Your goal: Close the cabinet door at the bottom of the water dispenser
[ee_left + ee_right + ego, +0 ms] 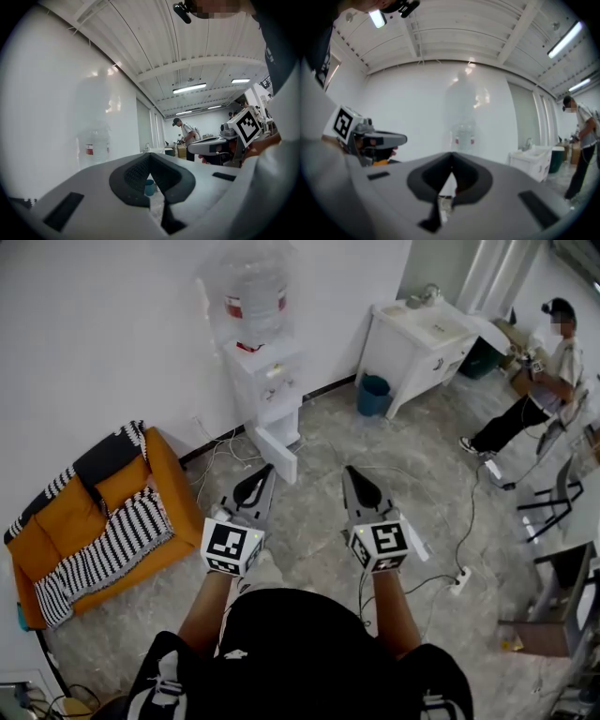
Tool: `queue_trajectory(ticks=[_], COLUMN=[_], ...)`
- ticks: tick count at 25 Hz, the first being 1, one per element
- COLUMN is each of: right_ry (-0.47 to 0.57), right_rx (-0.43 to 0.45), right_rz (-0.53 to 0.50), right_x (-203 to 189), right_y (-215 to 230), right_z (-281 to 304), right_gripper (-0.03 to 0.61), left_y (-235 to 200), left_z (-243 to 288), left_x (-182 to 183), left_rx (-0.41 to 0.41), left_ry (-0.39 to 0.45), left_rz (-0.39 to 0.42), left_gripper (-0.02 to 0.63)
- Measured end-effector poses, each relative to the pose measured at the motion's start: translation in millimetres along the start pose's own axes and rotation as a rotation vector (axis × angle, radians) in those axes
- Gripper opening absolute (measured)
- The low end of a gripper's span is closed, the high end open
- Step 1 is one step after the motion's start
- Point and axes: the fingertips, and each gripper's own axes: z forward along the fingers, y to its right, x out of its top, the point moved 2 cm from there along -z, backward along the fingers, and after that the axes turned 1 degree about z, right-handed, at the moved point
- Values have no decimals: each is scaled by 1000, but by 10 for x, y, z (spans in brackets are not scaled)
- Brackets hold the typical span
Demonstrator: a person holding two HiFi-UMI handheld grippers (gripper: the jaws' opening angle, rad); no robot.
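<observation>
A white water dispenser (265,381) with a clear bottle (253,292) on top stands against the far wall. Its bottom cabinet door (280,455) hangs open, swung out toward me over the floor. My left gripper (269,468) is shut and empty, its tip just right of the door's near edge and apart from it. My right gripper (348,470) is also shut and empty, further right over the bare floor. In the left gripper view the shut jaws (149,154) point past the bottle (93,147). From the right gripper view the jaws (451,153) aim at the dispenser (462,136).
An orange couch with a striped blanket (94,512) sits at the left. A white sink cabinet (422,338) and a blue bin (373,395) stand at the back right. A seated person (534,395), chairs, cables and a power strip (459,579) occupy the right side.
</observation>
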Motion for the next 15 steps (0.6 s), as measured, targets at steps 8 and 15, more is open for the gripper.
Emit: queue_trajectory(ticks=[8,15], right_ry=[9,8], right_rx=[9,-9], right_rz=[1,-6], right_x=[-15,-7], right_y=[32,139], right_z=[167,473], right_gripper=[34,34], left_y=[-70,-316], left_z=[120,360], left_x=[26,-125], left_rx=[4,-6], left_ry=[19,-8], left_rz=[26,1], left_gripper=[7,7])
